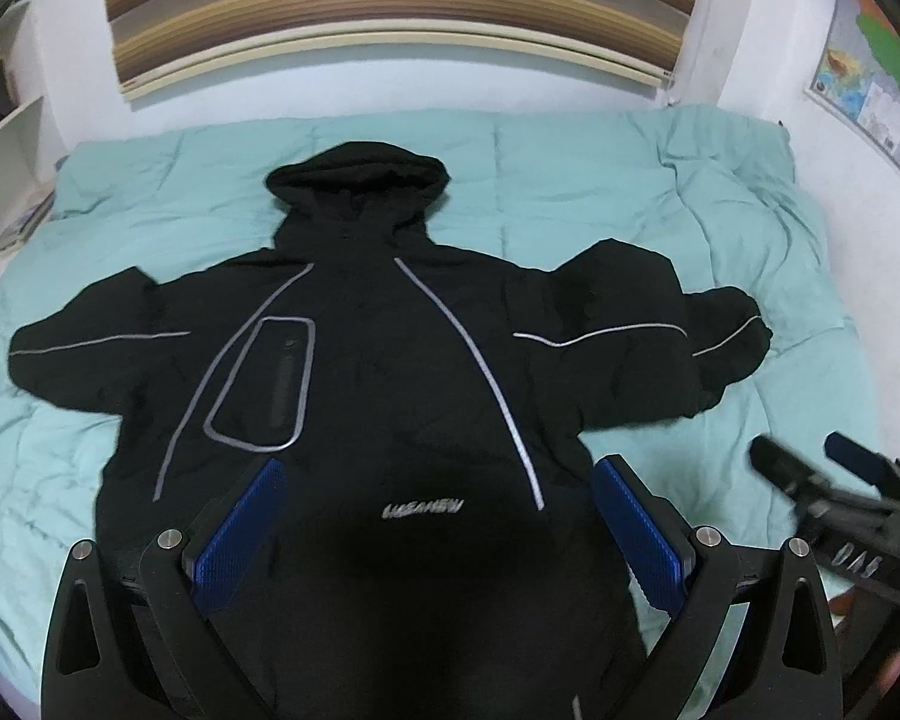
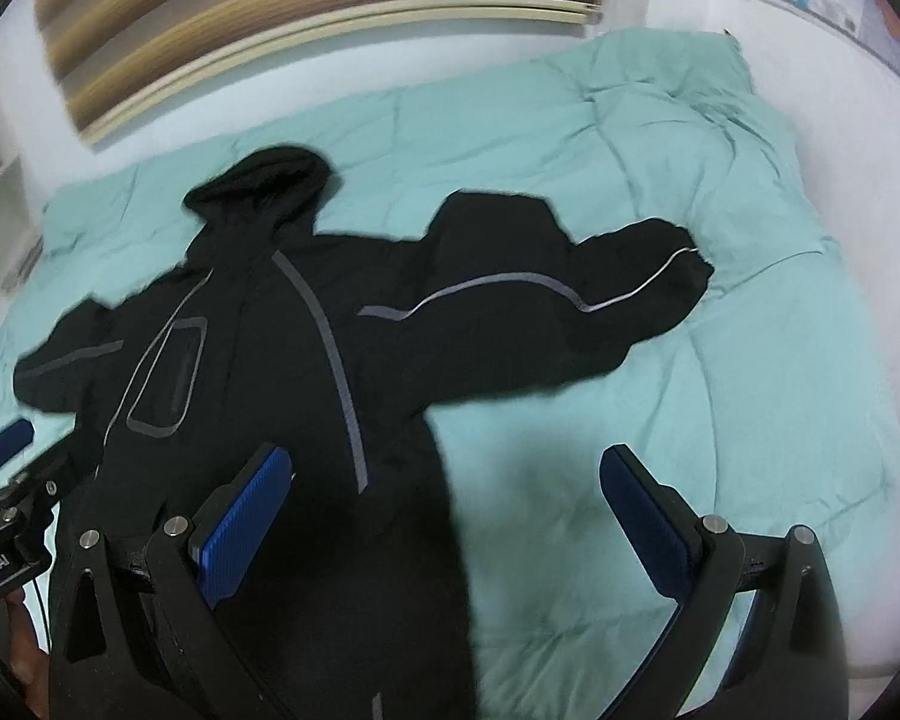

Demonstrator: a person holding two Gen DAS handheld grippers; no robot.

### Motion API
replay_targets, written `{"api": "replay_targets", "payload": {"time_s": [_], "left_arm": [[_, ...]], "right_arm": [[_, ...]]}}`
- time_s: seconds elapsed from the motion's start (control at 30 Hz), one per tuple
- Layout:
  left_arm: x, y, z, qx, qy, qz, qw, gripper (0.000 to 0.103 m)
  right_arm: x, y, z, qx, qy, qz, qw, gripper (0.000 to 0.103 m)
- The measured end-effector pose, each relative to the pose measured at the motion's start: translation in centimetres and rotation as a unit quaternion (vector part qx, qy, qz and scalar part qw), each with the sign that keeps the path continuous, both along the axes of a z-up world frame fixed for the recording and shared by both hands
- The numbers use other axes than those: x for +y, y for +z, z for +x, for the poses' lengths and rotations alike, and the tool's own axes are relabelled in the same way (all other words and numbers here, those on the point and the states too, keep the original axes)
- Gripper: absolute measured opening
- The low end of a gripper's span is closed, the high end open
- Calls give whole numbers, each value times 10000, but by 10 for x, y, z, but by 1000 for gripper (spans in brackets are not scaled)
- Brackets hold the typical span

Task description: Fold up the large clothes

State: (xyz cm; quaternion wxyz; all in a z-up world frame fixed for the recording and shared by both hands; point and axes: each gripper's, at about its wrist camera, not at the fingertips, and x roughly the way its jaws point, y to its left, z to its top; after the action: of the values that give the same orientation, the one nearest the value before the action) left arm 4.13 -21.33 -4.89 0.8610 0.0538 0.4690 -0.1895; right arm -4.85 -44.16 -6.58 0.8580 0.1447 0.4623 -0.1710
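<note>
A large black hooded jacket (image 1: 366,360) with grey piping lies spread flat, front up, on a teal quilt, sleeves out to both sides and hood toward the wall. My left gripper (image 1: 441,474) is open and empty above the jacket's lower body near the white logo. My right gripper (image 2: 447,468) is open and empty, hovering over the jacket's right hem edge (image 2: 438,480) and the bare quilt. The right gripper also shows in the left wrist view (image 1: 810,462) beyond the jacket's right side. The jacket in the right wrist view (image 2: 342,324) has its right sleeve (image 2: 570,294) stretched out.
The teal quilt (image 1: 660,210) covers a bed against a white wall. A striped blind (image 1: 402,6) hangs above it. White shelves (image 1: 6,138) stand at the left and a map poster (image 1: 870,78) hangs at the right. The quilt is wrinkled at its far right corner (image 2: 690,96).
</note>
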Motion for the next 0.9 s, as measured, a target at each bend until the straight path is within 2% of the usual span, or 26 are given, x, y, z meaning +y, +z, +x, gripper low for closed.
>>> {"api": "replay_targets", "payload": {"time_s": [0.13, 0.27, 0.37, 0.57, 0.8, 0.9], "left_arm": [[-37, -14, 24, 65, -150, 41, 9999, 102], [-76, -34, 49, 168, -332, 52, 9993, 102], [-108, -56, 71, 359, -457, 32, 9983, 102], [-167, -97, 105, 716, -683, 86, 9951, 102], [-215, -135, 126, 920, -905, 347, 9910, 102], [-224, -146, 131, 967, -956, 447, 9897, 102]], "right_arm": [[-69, -13, 7, -199, -381, 270, 9987, 103], [-143, -40, 14, -249, -901, 560, 9940, 103], [-193, -61, 22, -188, -1245, 484, 9909, 103], [-284, -102, 52, -109, -1542, 420, 9871, 100], [-341, -156, 98, 279, -1566, 457, 9862, 100], [-351, -182, 113, 464, -1566, 633, 9845, 92]]}}
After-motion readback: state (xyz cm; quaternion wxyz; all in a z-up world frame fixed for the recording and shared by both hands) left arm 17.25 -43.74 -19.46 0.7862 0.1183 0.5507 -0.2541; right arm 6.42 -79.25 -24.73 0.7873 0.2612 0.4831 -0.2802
